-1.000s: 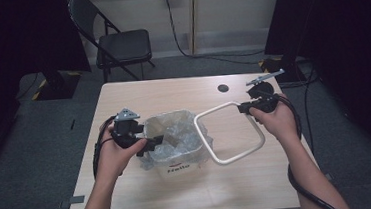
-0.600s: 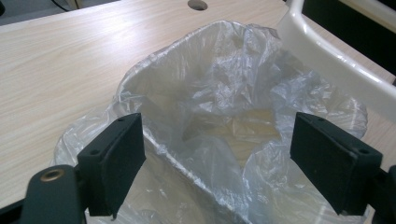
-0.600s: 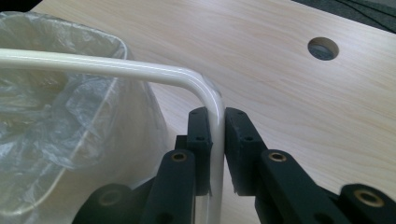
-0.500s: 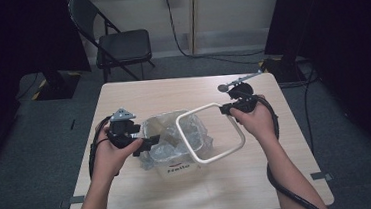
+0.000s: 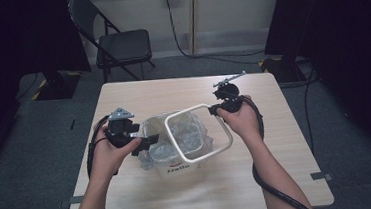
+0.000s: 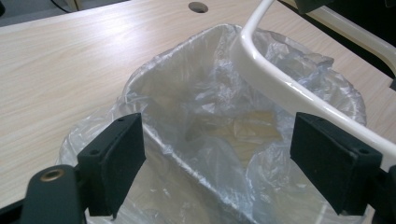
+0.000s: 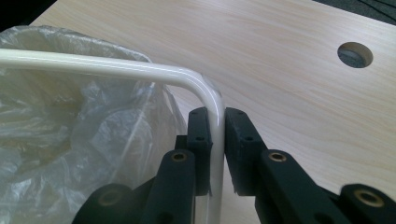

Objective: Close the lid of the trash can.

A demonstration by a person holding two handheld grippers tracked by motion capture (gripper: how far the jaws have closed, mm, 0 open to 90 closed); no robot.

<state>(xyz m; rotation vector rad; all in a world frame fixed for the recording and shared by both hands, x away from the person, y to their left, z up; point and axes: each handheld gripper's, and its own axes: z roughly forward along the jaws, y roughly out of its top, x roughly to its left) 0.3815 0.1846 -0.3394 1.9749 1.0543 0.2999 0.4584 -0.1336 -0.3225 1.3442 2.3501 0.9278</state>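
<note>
- The high view looks forward and down on the bin point(image 5: 176, 145) from above my side.
- My left gripper view sits close over the bin point(image 6: 205, 116).
- My right gripper view faces its far rim; all share the bin point(image 7: 70, 121).

Worktop point(image 5: 137, 95): pale wood-grain laminate, smooth, showing a soft satin sheen. Bin liner point(image 6: 196, 107): thin clear plastic film, crinkled, catching light in glossy creases. Bin point(image 5: 178, 167): translucent whitish plastic, smooth, lying under the film. Frame point(image 7: 140, 69): cream-white, glossy and smooth, reflecting a bright highlight along its tube, looking like plastic or coated metal. Right claw point(image 7: 217, 135) and left claw point(image 6: 215, 158): matt black plastic pads, finely textured, carrying brass-coloured metal rivets. Folding chair point(image 5: 121, 44): dark seat on a black tubular frame.
</note>
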